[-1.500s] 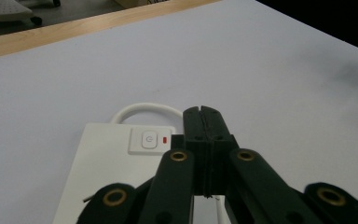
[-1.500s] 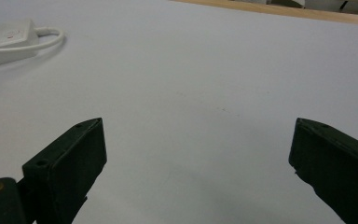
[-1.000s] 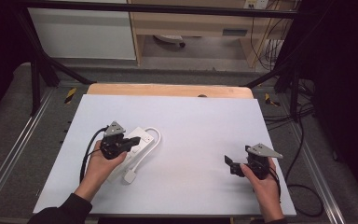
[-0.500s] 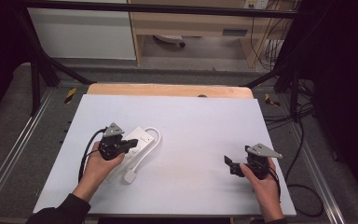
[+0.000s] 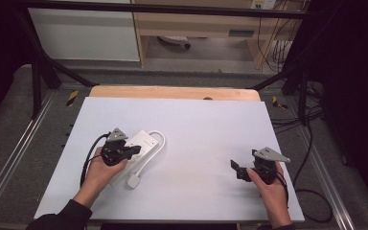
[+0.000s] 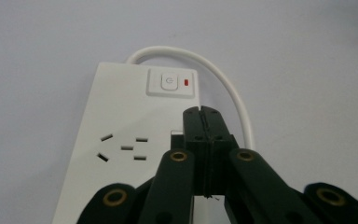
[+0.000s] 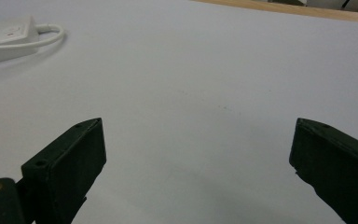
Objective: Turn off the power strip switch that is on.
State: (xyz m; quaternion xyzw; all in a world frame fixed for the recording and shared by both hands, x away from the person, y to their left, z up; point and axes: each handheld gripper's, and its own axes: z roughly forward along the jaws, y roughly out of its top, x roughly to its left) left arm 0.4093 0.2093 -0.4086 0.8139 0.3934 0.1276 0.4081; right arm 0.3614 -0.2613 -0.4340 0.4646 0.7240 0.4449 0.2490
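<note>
A white power strip (image 5: 136, 149) lies on the pale tabletop (image 5: 206, 134), toward nine o'clock from the tabletop's middle, its long body running from about seven o'clock up to one o'clock. Its white cable (image 5: 155, 143) loops out of the far end, curves round the strip's right side and ends in a white plug (image 5: 134, 181) lying flat at the strip's five o'clock. In the left gripper view the strip's switch (image 6: 170, 82) with a small red mark beside it sits at twelve o'clock, and a set of socket slots (image 6: 123, 150) lies at nine o'clock from the jaw tips. The left claw (image 5: 135, 150) is clenched, its two black jaws pressed flat together with nothing between them, poised over the strip's top face just short of the switch; whether the tips touch the strip cannot be told. The person's left hand (image 5: 100, 170) holds it from seven o'clock. The right claw (image 5: 237, 170) is released, jaws spread wide over bare tabletop at about four o'clock, well apart from the strip, held by the right hand (image 5: 270, 189).
</note>
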